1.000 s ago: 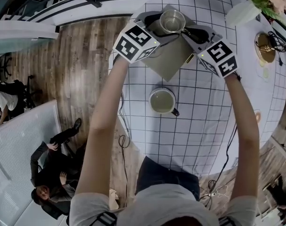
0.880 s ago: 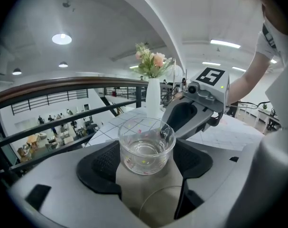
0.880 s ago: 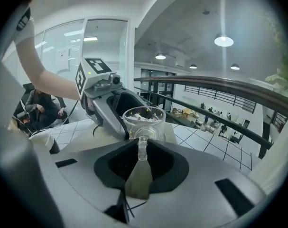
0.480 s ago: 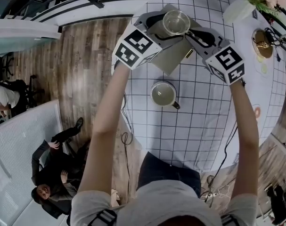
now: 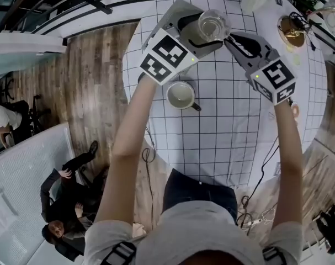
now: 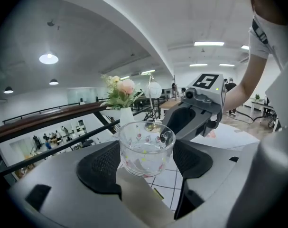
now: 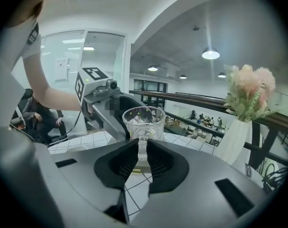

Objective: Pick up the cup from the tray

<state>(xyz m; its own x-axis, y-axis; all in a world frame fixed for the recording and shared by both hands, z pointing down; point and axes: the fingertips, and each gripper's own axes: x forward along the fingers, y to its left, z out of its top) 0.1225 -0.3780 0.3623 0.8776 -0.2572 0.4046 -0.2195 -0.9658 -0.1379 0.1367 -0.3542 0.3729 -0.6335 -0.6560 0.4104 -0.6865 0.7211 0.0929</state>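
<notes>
Cup (image 5: 214, 25) upright between your two grippers, straight ahead of both, neither nearer
Its long axis stands vertical; your right gripper (image 7: 142, 147) pinches the slim glass handle (image 7: 142, 152), which juts edge-on toward that tool, jaws almost together on it, while your left gripper (image 6: 147, 163) stands spread wide, its ribbed black pads (image 6: 103, 167) against the round wall on either side. Clear thin glass with small coloured dots, smooth and likely slippery, narrowing to the base. Just below the cup, running back under the left jaws, lies the flat matt tray (image 6: 144, 201); whether the base touches it I cannot tell
</notes>
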